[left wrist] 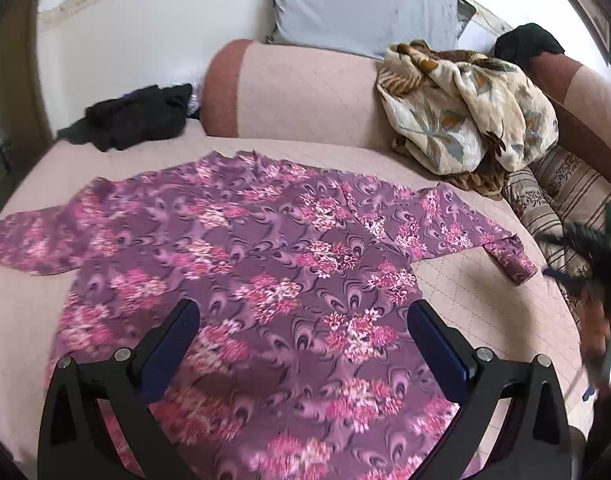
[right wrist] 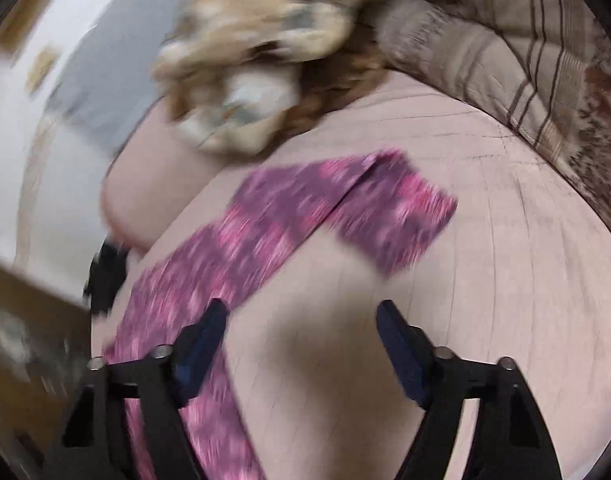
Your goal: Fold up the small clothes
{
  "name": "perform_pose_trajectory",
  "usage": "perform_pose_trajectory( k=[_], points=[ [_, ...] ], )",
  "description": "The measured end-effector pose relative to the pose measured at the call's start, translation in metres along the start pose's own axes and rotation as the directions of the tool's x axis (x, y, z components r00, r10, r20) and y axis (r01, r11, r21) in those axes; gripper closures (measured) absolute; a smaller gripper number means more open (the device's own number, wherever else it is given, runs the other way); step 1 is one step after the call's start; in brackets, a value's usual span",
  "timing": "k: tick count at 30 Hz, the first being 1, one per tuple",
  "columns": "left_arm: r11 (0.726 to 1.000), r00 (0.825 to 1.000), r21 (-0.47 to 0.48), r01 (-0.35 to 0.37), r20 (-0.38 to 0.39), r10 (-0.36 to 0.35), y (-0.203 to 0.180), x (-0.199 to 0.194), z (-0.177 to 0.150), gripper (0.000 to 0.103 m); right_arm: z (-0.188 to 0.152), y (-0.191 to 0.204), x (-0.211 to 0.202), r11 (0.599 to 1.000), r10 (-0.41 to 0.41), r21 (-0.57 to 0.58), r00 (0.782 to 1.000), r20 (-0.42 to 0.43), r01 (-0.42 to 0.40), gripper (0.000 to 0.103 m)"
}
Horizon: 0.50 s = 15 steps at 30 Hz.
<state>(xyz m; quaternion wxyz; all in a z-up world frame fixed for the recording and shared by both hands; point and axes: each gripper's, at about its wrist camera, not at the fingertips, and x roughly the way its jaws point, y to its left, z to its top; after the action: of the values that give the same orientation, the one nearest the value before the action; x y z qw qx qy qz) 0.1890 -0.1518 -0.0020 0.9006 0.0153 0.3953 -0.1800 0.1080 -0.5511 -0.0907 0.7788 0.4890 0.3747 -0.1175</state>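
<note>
Top (left wrist: 265, 264) lay spread flat on the bed (left wrist: 485, 280), unfolded. Both tongs, left (left wrist: 303, 320) and right (right wrist: 301, 320), stood apart, empty; the right sleeve (right wrist: 345, 208) likely wanted gripping and folding inward first.

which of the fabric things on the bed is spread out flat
The purple floral top, laid open with both sleeves out. The black garment and the beige leaf-print blanket are bunched in heaps.

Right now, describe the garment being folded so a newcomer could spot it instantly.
Start at the pink quilted bed cover. Spread flat across its middle lies the purple floral top, sleeves out to both sides. Unlike the crumpled black clothes and the bunched beige leaf-print blanket behind, it is purple with pink flower clusters.
</note>
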Motion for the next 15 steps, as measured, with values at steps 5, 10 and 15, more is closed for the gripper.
perform_pose_trajectory(
  k=[5,10,15],
  points=[
    [0.998,0.994,-0.039,0.046,-0.099,-0.049,0.015,0.026,-0.02,0.0,0.064,-0.023,0.075,0.987,-0.009,0.158,0.998,-0.062,0.019,0.038],
    [0.988,0.986,-0.12,0.096,-0.126,-0.111,0.028,0.025,-0.028,0.0,0.1,-0.045,0.117,0.954,-0.083,0.289,0.997,0.001,0.079,0.082],
    [0.985,0.992,-0.146,0.087,-0.082,-0.1,0.041,0.005,-0.02,0.0,0.097,0.026,0.084,0.987,-0.161,0.02,0.978,0.136,0.16,0.098]
  ],
)
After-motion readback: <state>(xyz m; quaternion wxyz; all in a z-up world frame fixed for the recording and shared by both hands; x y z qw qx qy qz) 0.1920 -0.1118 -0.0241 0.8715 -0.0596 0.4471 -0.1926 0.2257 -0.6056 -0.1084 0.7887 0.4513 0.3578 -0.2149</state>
